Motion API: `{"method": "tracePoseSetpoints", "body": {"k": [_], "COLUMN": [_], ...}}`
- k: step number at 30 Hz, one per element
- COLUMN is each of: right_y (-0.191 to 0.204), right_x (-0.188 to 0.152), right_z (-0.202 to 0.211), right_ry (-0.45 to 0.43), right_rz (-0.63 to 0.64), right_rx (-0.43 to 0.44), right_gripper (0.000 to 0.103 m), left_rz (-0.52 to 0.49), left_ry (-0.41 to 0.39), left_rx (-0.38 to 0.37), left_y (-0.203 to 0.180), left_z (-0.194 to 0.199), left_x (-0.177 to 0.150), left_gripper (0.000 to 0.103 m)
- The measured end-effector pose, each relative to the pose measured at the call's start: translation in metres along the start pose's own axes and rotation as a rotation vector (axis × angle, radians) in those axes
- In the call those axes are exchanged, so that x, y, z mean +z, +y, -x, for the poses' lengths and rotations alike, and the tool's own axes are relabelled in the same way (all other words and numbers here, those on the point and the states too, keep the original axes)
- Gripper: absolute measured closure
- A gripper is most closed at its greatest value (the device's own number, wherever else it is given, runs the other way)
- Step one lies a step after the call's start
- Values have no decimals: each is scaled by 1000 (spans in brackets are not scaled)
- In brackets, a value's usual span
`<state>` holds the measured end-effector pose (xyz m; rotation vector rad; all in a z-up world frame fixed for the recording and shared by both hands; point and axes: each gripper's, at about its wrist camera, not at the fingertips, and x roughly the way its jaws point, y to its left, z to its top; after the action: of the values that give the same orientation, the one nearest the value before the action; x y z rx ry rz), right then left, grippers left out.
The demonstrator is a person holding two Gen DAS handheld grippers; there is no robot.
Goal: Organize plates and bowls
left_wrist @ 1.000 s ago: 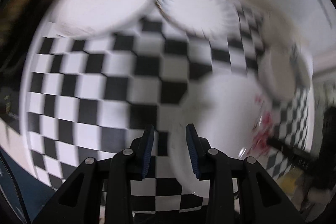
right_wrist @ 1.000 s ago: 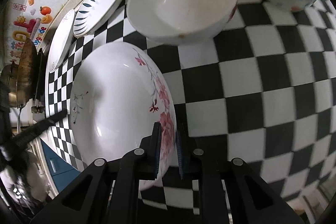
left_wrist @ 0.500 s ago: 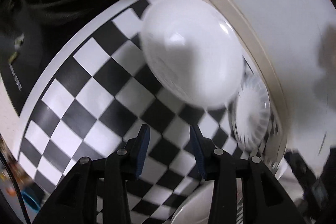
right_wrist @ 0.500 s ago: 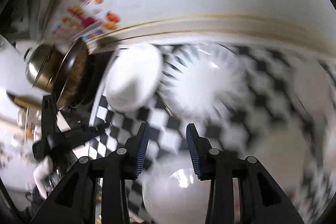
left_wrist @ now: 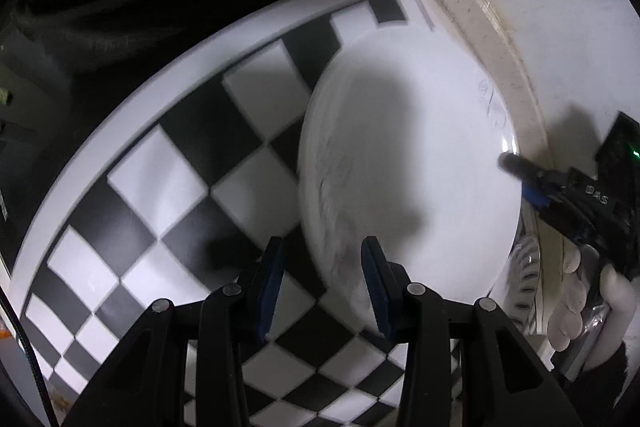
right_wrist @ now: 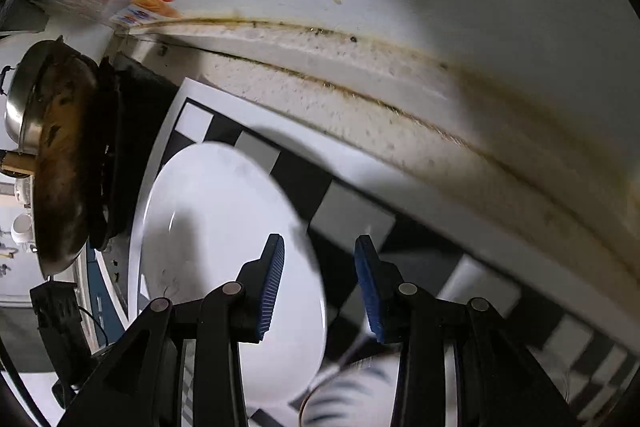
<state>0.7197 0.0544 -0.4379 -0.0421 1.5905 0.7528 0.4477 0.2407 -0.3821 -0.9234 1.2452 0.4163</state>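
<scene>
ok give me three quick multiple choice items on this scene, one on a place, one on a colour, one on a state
1. Where does the white plate lie?
A. on the checkered mat, near the wall
B. inside the pan
C. on a chair

2. What colours is the mat?
A. red and yellow
B. black and white
C. plain green

3. How is the left gripper?
A. clamped on a spoon
B. holding a cup
C. open, gripping nothing

Answers: 1 A, the mat's squares show around the plate; 2 B, dark and pale squares alternate; 3 C, a clear gap shows between its pads.

Both grippers' fingers (left_wrist: 270, 287) apart, empty
</scene>
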Motion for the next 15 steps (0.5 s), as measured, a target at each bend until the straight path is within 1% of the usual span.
{"method": "tracePoseSetpoints", "body": {"k": [1,3,4,5,6,7,9,12,15], "right_y": [0,5,8,10,10,12,15,14,15], "right_x": [5,9,10,12,10,10,8,-1,-10], "right_z": [-6,-12,-14,-16,-18,-20,-20,-14,-4], "right_ry": [21,19,21,25,35,38,28,14,-10], "right_rz": [4,45,58,63,67,74,96,102,111], "right_rx": [14,39,40,46,57,44,23,24,25], "right_gripper": [63,63,63,72,76,81,82,84,88], "left_rz": [-8,-20,-32,-44,-48,-52,-64,-77,-109], "left_ry": [2,-12,-16,-14,-23,-28,-35,-46,-66], "left_rx": [0,5,7,22,36,43,63,72,83], "left_y": [-2,-5,-4,-6,-7,-7,-7,-8,-10], "left_z": [-2,-1,0,-1,0,0,1,6,18], "left_x": [3,6,6,6,5,5,4,-1,-2], "left_gripper": [67,68,75,76,76,76,77,77,77]}}
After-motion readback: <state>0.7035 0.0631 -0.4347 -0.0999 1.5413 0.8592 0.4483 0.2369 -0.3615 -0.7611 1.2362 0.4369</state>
